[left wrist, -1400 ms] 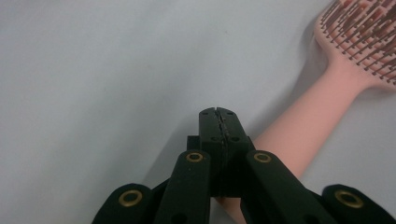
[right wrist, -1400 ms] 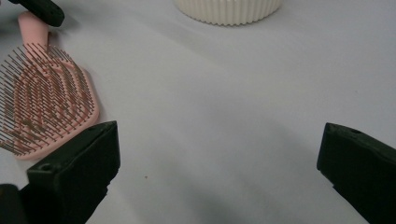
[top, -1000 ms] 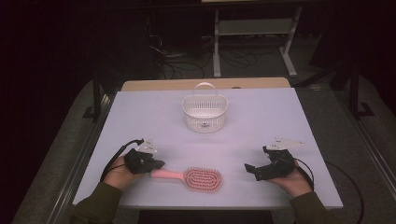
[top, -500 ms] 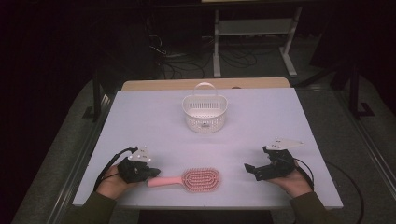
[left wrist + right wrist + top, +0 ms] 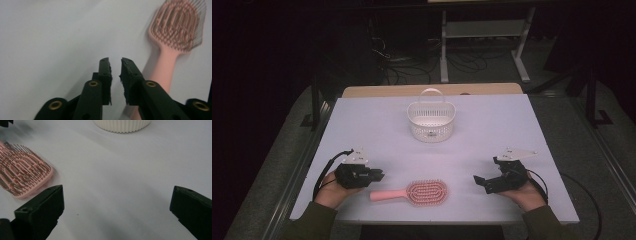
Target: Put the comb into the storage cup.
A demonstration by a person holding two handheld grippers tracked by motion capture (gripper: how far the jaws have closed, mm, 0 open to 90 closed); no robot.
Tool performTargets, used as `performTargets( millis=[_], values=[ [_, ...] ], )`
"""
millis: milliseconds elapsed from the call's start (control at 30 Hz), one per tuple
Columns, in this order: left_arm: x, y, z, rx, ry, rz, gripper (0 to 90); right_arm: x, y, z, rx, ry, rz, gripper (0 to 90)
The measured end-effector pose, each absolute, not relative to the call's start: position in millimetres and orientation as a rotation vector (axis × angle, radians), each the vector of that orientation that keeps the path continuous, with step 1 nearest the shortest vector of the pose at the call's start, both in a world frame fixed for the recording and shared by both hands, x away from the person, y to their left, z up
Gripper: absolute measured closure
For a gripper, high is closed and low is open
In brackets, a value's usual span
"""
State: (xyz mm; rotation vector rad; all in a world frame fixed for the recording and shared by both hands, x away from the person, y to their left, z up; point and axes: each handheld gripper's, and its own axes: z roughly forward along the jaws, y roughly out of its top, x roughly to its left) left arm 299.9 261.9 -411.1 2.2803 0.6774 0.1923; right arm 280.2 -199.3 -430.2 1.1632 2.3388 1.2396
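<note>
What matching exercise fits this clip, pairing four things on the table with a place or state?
Column 1:
1. hairbrush
2. basket
3. left tool
4. right tool

Column 2:
A. jaws spread wide, nothing between them
B. stands at the far middle of the table, handle up
C. lies flat at the near edge, bristles up
D. jaws nearly together, just beside the pink handle, not gripping it

Pairs: 1-C, 2-B, 3-D, 4-A
</note>
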Motion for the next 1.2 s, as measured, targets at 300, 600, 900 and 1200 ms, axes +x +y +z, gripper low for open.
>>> performTargets(
  millis=[300, 600, 900, 1200],
  values=[
    [315.1, 254.1, -406.6, 2.191, 0.67, 0.2, 49.8, 280.7, -199.5, -430.6, 1.163, 2.34, 1.239, 0.0],
    [324.5, 248.3, -408.7, 2.141, 0.628, 0.169, 21.4, 280.3, -199.4, -430.4, 1.164, 2.339, 1.241, 0.0],
    [324.4, 247.8, -411.2, 2.151, 0.61, 0.182, 0.0, 280.1, -198.4, -430.7, 1.16, 2.344, 1.244, 0.0],
    [322.0, 255.7, -409.1, 2.129, 0.613, 0.175, 0.0, 280.4, -198.7, -431.3, 1.161, 2.349, 1.238, 0.0]
  ],
)
